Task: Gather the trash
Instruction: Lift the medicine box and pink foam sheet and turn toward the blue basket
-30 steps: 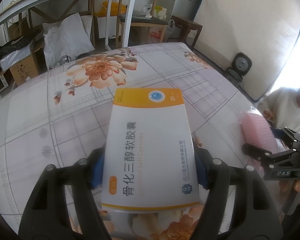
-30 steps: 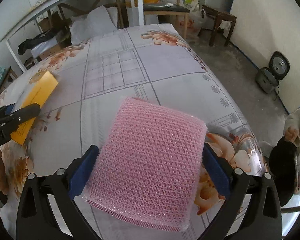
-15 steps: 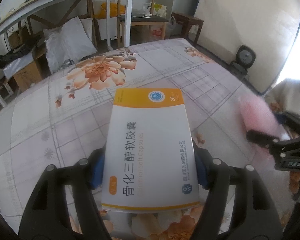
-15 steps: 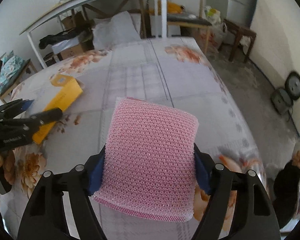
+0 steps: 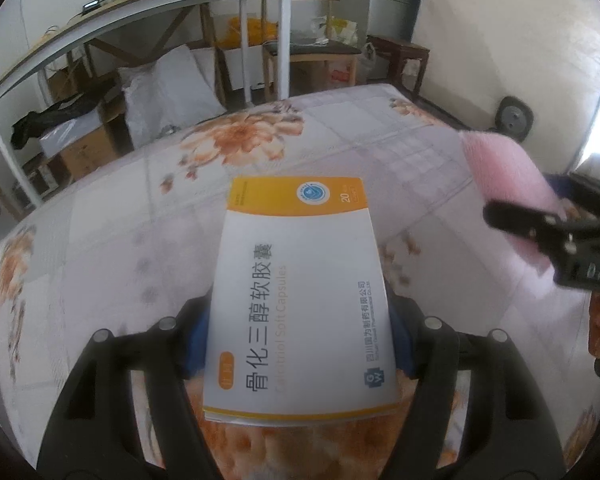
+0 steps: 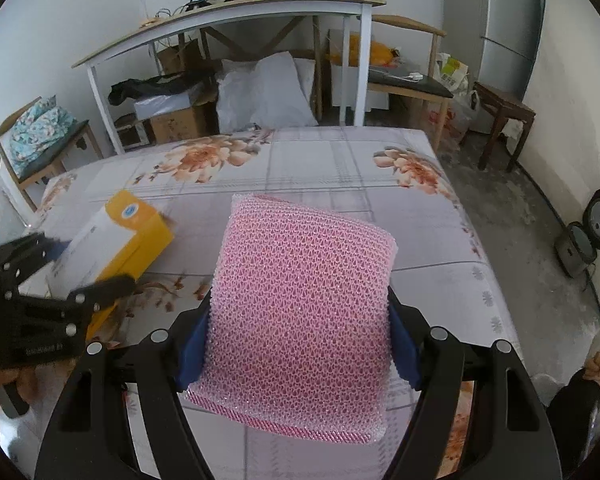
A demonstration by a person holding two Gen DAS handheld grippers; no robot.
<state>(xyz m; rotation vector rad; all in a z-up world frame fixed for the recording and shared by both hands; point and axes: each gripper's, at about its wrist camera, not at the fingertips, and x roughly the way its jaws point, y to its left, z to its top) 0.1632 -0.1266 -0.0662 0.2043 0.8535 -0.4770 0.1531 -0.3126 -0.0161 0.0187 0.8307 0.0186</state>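
I've lifted both grippers higher since a second ago. My left gripper (image 5: pixel 300 332) clamps the medicine box (image 5: pixel 300 292) at frame centre; my right gripper (image 6: pixel 300 340) clamps the pink mesh pad (image 6: pixel 304 312), centre, above the floral table (image 6: pixel 380 168).

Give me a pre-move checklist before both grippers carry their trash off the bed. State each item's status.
1. Left gripper shut on the medicine box: ok.
2. Right gripper shut on the pink mesh pad: ok.
3. Both items lifted off the floral bedsheet: ok.
4. Grippers apart, not touching: ok.
5. Trash bin located: cannot tell, none in view.
6. Box empty: cannot tell.
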